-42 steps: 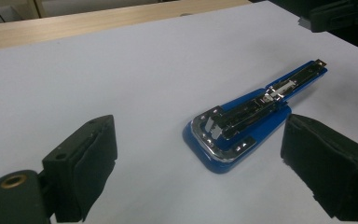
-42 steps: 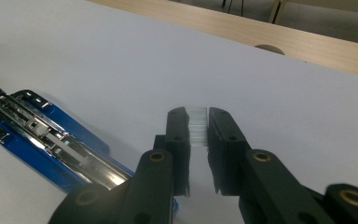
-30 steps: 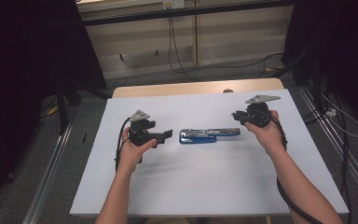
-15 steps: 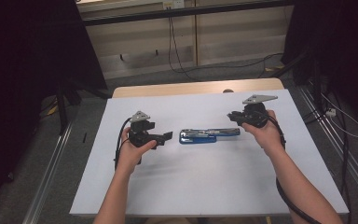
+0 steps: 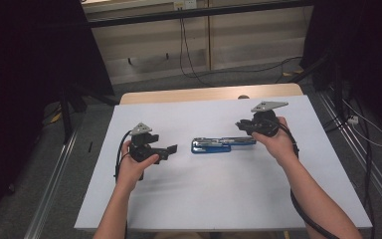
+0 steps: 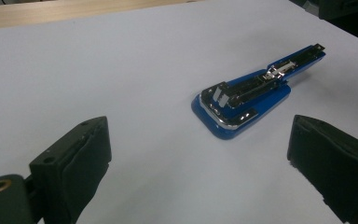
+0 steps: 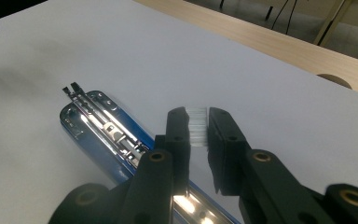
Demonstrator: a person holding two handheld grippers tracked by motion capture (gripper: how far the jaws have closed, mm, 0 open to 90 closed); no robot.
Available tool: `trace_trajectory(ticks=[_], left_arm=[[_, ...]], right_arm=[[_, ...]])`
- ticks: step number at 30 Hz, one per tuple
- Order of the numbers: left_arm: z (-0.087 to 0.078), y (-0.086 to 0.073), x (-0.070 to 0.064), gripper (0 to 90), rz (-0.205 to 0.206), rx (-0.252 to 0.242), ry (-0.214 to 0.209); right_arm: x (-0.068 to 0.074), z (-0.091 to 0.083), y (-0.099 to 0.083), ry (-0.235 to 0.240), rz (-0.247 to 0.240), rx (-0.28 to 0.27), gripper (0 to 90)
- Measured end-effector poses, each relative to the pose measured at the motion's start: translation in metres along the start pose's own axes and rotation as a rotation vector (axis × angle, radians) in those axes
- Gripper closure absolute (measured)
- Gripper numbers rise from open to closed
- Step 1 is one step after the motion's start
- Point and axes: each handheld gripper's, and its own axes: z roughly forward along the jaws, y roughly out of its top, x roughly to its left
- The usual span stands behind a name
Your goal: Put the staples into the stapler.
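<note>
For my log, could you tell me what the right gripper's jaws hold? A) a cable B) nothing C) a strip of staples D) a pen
C: in the right gripper view, the right gripper pinches a pale ribbed strip of staples above the open stapler.

Each black hand-held gripper (image 5: 170, 149) carries a grey three-cornered plate and trailing black cable.

The table (image 5: 179, 209) had a plain white top, with a strip of light wood showing along its far edge. Pretty much the only thing lying on it was a blue stapler (image 5: 222, 144), opened out flat near the middle.
</note>
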Motion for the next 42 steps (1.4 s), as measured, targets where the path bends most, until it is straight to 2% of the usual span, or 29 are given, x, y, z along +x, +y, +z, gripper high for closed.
trace_trajectory(ticks=[7, 11, 23, 37, 42], left_arm=[[-0.009, -0.008, 0.005, 6.3, -0.009, -0.004, 0.007], [-0.015, -0.013, 0.007, 6.0, 0.017, 0.003, 0.011], [-0.029, -0.023, 0.013, 5.8, 0.003, -0.016, 0.022], [-0.039, -0.031, 0.010, 5.8, 0.006, -0.020, 0.024], [-0.041, -0.034, 0.011, 5.7, 0.003, -0.018, 0.033]], right_arm=[[0.004, 0.005, 0.003, 0.017, -0.022, 0.005, 79.3], [0.007, 0.006, 0.005, 0.024, -0.045, 0.009, 79.3], [0.013, 0.012, 0.009, 0.066, -0.070, 0.005, 79.3], [0.026, 0.025, 0.018, 0.129, -0.138, 0.028, 79.3], [0.027, 0.029, 0.017, 0.147, -0.136, 0.025, 79.3]])
